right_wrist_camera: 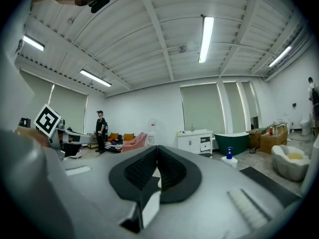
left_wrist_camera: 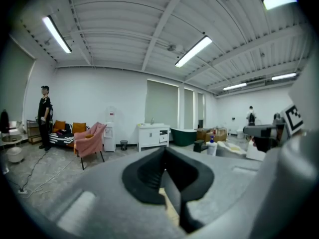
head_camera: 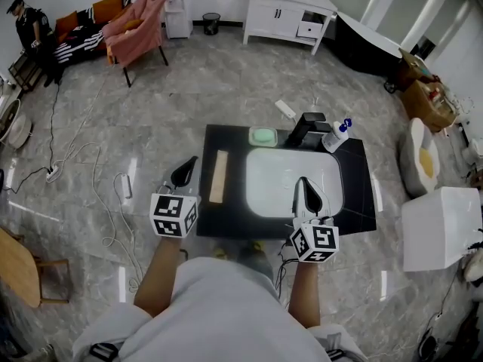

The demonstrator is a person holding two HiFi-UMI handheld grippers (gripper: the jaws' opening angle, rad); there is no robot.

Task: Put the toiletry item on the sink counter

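Observation:
A black sink counter [head_camera: 359, 194] holds a white basin [head_camera: 294, 181]. A long tan wooden item [head_camera: 219, 176] lies on its left side. Behind the basin sit a green soap dish [head_camera: 263, 136], a black faucet [head_camera: 308, 127] and a white bottle with a blue cap [head_camera: 336, 136]. My left gripper [head_camera: 186, 173] hovers at the counter's left edge beside the tan item, shut and empty [left_wrist_camera: 165, 169]. My right gripper [head_camera: 305, 193] is over the basin's front right, its jaws together with nothing in them [right_wrist_camera: 157, 159]. The bottle [right_wrist_camera: 229, 156] stands ahead of it.
A white box [head_camera: 441, 228] stands right of the counter. Cables [head_camera: 83, 157] trail over the floor to the left. A white cabinet [head_camera: 290, 13], a pink chair [head_camera: 136, 29] and a standing person [head_camera: 34, 29] are farther back.

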